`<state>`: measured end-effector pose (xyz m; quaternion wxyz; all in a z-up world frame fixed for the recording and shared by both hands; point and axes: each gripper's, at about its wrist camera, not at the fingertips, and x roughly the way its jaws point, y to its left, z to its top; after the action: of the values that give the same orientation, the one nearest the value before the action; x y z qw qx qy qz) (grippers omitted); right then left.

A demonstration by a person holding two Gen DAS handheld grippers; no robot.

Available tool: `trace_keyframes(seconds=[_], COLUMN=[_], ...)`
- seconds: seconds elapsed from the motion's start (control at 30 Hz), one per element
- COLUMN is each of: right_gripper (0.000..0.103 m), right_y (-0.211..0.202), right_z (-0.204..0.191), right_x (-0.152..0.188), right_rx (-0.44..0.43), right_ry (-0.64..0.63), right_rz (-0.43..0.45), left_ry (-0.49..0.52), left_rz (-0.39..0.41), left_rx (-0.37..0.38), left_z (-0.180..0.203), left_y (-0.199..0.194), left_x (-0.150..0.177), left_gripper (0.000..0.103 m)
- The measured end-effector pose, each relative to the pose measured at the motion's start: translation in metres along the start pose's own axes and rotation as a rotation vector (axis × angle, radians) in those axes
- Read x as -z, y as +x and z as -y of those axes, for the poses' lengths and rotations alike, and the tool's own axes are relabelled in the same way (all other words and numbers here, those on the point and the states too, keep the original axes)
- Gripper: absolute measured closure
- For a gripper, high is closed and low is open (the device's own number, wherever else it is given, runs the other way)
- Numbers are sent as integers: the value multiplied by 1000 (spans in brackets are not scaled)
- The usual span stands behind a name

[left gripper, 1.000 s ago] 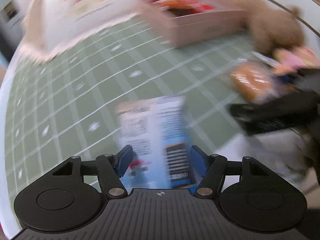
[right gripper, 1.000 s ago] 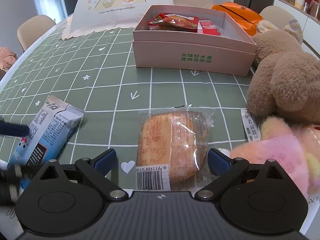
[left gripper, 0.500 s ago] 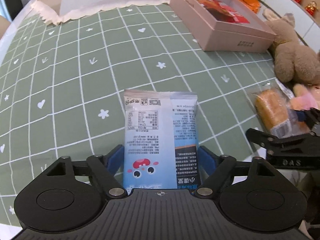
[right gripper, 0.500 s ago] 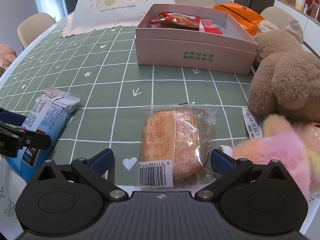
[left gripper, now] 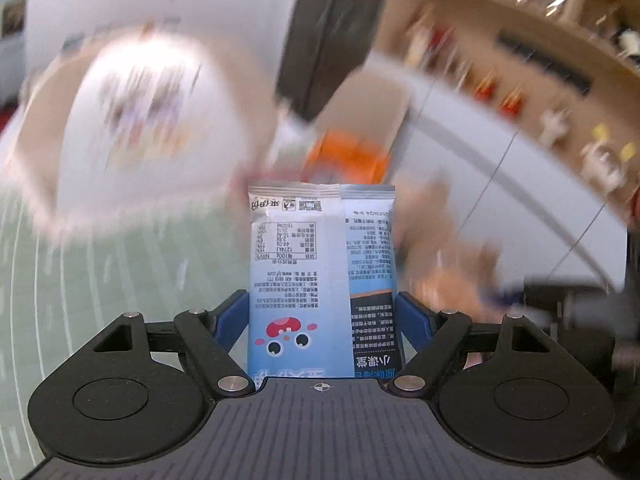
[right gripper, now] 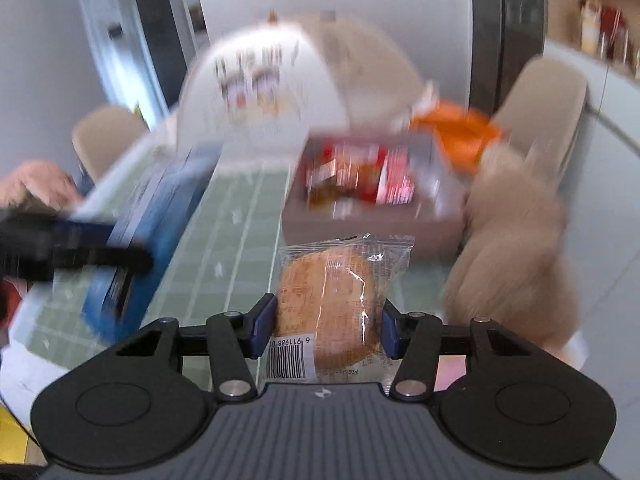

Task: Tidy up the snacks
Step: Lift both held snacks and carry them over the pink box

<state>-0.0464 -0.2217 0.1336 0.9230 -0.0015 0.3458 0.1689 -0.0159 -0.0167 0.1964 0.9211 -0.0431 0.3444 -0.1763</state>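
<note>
Both wrist cameras look forward and downward along their fingers, close over the green table (right gripper: 240,240) — sharing the pink box (right gripper: 372,220).

The green checked tablecloth (right gripper: 240,240) lies bare at twelve o'clock ahead of the right gripper (right gripper: 326,322), a free lane up to the pink box (right gripper: 372,226). At two o'clock the brown teddy bear (right gripper: 516,248) blocks passage. At nine o'clock the left gripper (right gripper: 80,258) with its blue snack packet (right gripper: 148,236) crowds that side.
</note>
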Motion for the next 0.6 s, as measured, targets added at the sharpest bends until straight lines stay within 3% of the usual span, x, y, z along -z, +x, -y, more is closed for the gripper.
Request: trace_keyframes(seconds=[0.13, 0.27, 0.37, 0.43, 0.5, 0.6], right_gripper=[51, 51, 51, 51, 51, 51], right_y=[-27, -31, -24, -17, -13, -4], right_z=[7, 13, 16, 20, 27, 37], right_x=[-26, -35, -31, -29, -25, -23], right_rx=[51, 75, 87, 103, 116, 108], right_ry=[-28, -11, 9, 30, 53, 88], right_rz=[88, 118, 107, 82, 64, 30], left_ry=[24, -113, -231, -236, -264, -392], left_rz=[169, 121, -20, -64, -83, -89], left_rx=[41, 104, 88, 47, 41, 106], left_z=[15, 7, -14, -25, -34, -55], left_y=[12, 77, 161, 197, 219, 229], left_x=[-85, -132, -130, -117, -105, -91], left_gripper=[18, 17, 18, 22, 23, 23])
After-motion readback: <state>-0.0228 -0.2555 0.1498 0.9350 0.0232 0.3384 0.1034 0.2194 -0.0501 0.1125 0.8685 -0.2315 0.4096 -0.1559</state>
